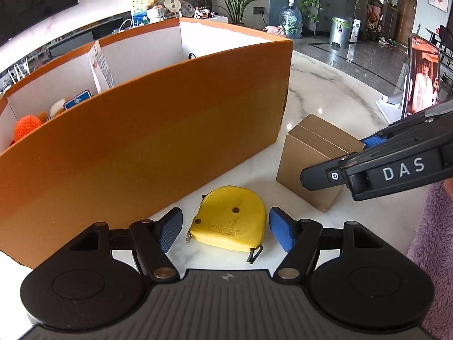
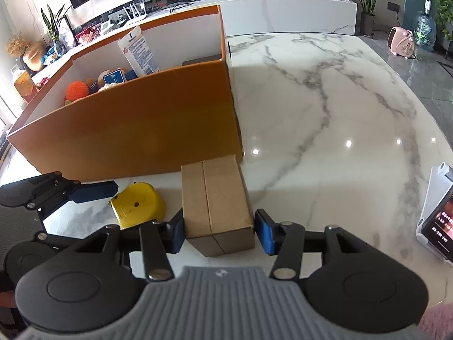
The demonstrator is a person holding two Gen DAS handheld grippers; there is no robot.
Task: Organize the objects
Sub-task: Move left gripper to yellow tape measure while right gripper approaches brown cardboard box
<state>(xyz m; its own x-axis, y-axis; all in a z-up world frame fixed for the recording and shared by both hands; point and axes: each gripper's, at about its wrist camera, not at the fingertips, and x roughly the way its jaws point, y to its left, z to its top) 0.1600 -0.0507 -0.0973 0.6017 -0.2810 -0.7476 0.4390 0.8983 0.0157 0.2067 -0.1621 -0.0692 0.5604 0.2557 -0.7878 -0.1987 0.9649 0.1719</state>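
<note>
A yellow tape measure (image 1: 230, 222) lies flat on the marble table, between the open blue pads of my left gripper (image 1: 225, 231), which do not touch it. It also shows in the right wrist view (image 2: 138, 208). A small brown cardboard box (image 2: 216, 205) stands to its right, between the pads of my right gripper (image 2: 219, 233); the left pad looks to touch it, the right pad stands a little off. The box (image 1: 308, 161) and my right gripper (image 1: 334, 161) also show in the left wrist view. A big orange storage box (image 1: 158, 130) stands just behind both objects.
The orange box (image 2: 136, 136) has white dividers and holds an orange knitted toy (image 2: 78, 89), a blue card (image 2: 114, 77) and a white tube (image 2: 140, 52). A phone on a stand (image 2: 437, 223) sits at the right table edge. Marble table (image 2: 325, 113) stretches right.
</note>
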